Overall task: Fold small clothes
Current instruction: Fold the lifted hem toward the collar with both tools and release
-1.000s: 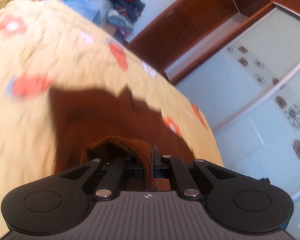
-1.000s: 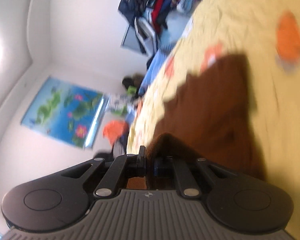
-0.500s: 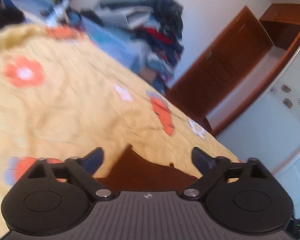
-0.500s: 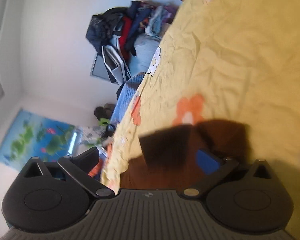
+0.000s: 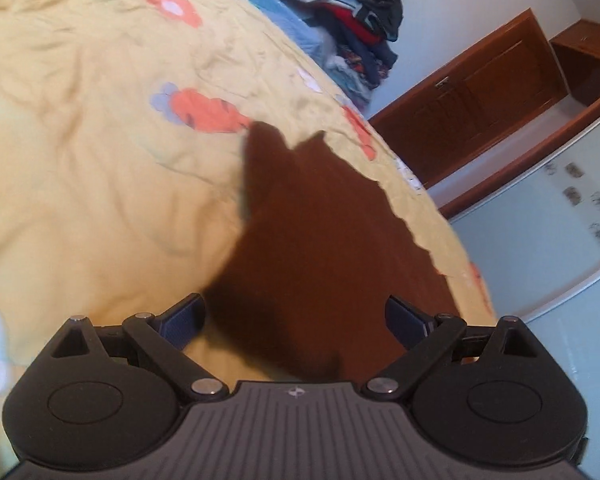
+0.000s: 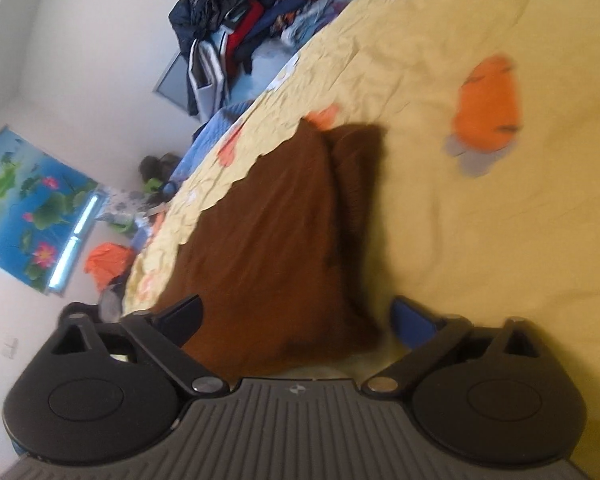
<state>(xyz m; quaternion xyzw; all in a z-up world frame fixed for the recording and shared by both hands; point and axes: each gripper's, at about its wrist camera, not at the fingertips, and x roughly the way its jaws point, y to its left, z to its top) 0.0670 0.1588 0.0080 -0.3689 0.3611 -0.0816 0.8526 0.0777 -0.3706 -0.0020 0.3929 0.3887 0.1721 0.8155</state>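
A small brown knit garment [image 5: 324, 240] lies flat on the yellow flowered bedspread [image 5: 100, 160], near the bed's edge. My left gripper [image 5: 296, 320] is open and empty, its fingers apart just above the garment's near end. In the right wrist view the same garment [image 6: 276, 232] lies folded lengthwise, with a narrower layer along its right side. My right gripper [image 6: 296, 316] is open and empty above the garment's near end.
A pile of clothes [image 5: 356, 12] sits beyond the bed's far end, also in the right wrist view [image 6: 240, 28]. A wooden door [image 5: 484, 96] and a white wardrobe [image 5: 560, 216] stand past the bed's edge. A lotus poster [image 6: 28, 204] hangs on the wall.
Both grippers were shut on the brown garment a second ago. They have opened, let it go, and now hang over it as it lies on the bed.
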